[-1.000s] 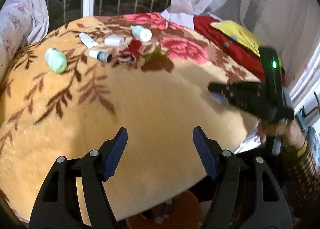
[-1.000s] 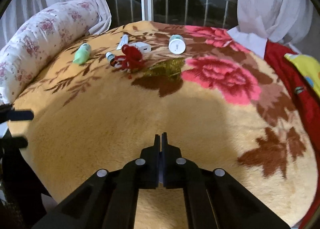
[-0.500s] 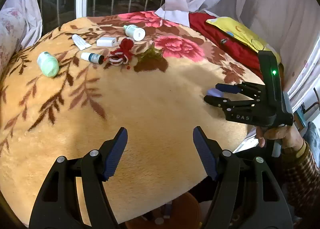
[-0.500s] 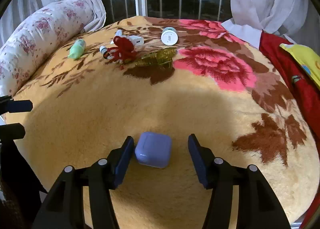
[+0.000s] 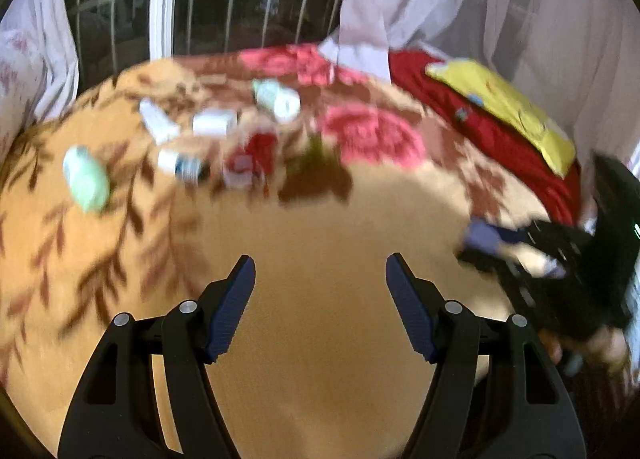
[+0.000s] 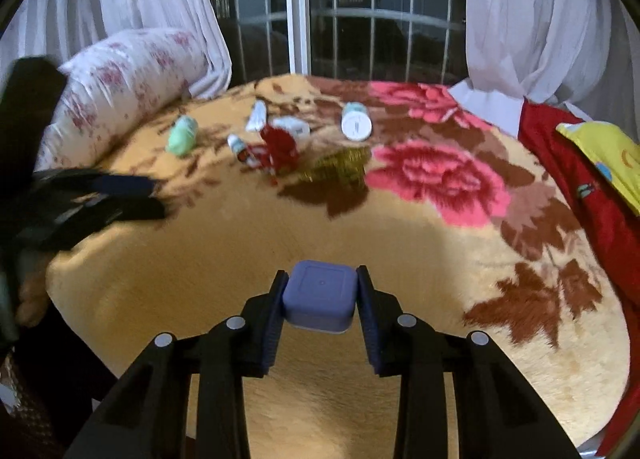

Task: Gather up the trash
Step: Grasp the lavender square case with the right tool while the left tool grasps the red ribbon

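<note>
My right gripper [image 6: 321, 277] is shut on a small lilac square case [image 6: 319, 295] and holds it over the orange floral blanket [image 6: 400, 259]. The case also shows in the blurred left wrist view [image 5: 482, 238], between the right gripper's fingers at the far right. My left gripper [image 5: 320, 271] is open and empty above the blanket's near part. Far back lie a green bottle [image 6: 182, 135], a white tube [image 6: 257, 117], a white box [image 6: 294, 126], a small vial [image 6: 237, 145], a red tangle [image 6: 280, 147], a gold wrapper [image 6: 340, 163] and a white jar [image 6: 355, 123].
A floral bolster pillow [image 6: 120, 75] lies at the left edge of the bed. A red cloth [image 6: 580, 187] with a yellow item [image 6: 608, 155] lies at the right. Curtains and a barred window stand behind. The left gripper shows at the left of the right wrist view [image 6: 120, 195].
My right gripper opened around the lilac case half a second ago and has now shut on it. The left gripper has moved; its view is blurred.
</note>
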